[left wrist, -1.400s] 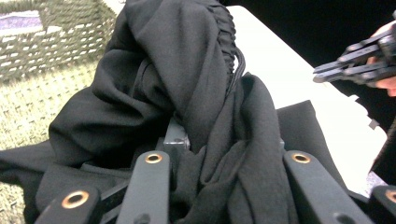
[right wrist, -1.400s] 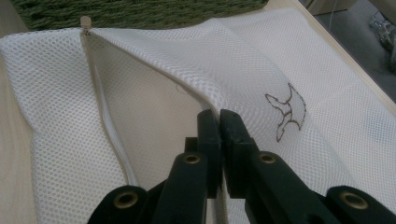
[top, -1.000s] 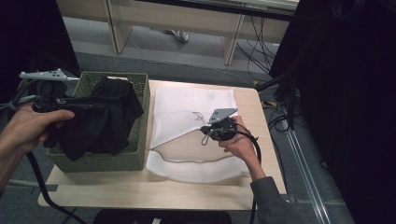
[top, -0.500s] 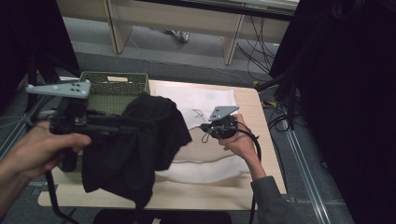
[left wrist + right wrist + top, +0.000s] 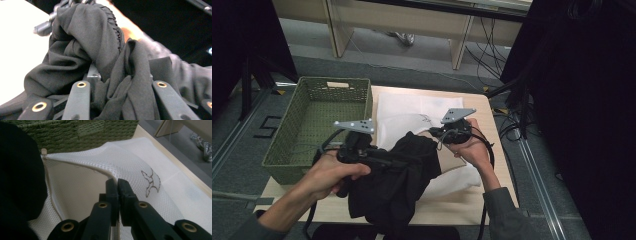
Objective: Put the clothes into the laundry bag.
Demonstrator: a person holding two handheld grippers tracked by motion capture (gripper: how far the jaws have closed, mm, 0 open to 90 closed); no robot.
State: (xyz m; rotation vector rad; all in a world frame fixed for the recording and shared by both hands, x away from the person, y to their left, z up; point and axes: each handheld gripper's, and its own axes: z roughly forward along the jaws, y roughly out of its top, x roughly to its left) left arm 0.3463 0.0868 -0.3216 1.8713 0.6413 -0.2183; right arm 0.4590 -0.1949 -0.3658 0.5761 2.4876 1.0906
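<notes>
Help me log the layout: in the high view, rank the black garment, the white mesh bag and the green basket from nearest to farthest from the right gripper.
1. White mesh bag: pinched in the right gripper.
2. Black garment: just left, carried by the left gripper.
3. Green basket: far left of the table.

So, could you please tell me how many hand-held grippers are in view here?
2. The left hand-held gripper is clamped on the black fabric garment; the right hand-held gripper pinches the white mesh laundry bag's opening edge.
</notes>
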